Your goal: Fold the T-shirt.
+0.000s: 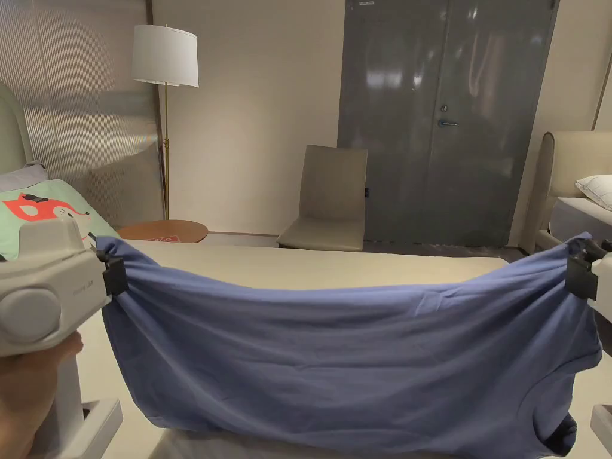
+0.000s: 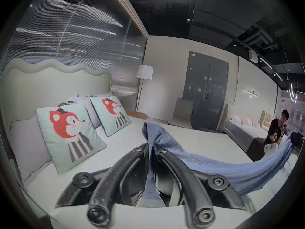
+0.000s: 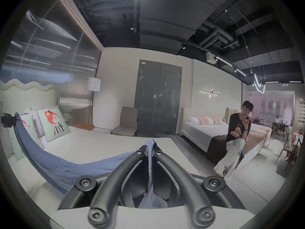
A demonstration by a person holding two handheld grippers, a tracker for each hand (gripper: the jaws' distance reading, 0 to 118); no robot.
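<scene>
A blue T-shirt (image 1: 334, 352) hangs stretched in the air above the bed, sagging in the middle. My left gripper (image 1: 113, 272) is shut on its left end, and my right gripper (image 1: 577, 272) is shut on its right end. In the left gripper view the jaws (image 2: 152, 148) pinch a bunched fold of the T-shirt (image 2: 214, 166), which runs off to the right. In the right gripper view the jaws (image 3: 150, 147) clamp a narrow ridge of the T-shirt (image 3: 69, 163), which sweeps left to the other gripper (image 3: 8, 121). A sleeve hangs at the lower right in the head view.
A cream bed (image 1: 311, 269) lies under the shirt, with fox cushions (image 2: 69, 133) by its headboard. Behind stand a floor lamp (image 1: 165, 60), a round wooden side table (image 1: 164, 230), a beige chair (image 1: 329, 203) and grey double doors (image 1: 442, 119). A person (image 3: 237, 133) sits on a second bed at right.
</scene>
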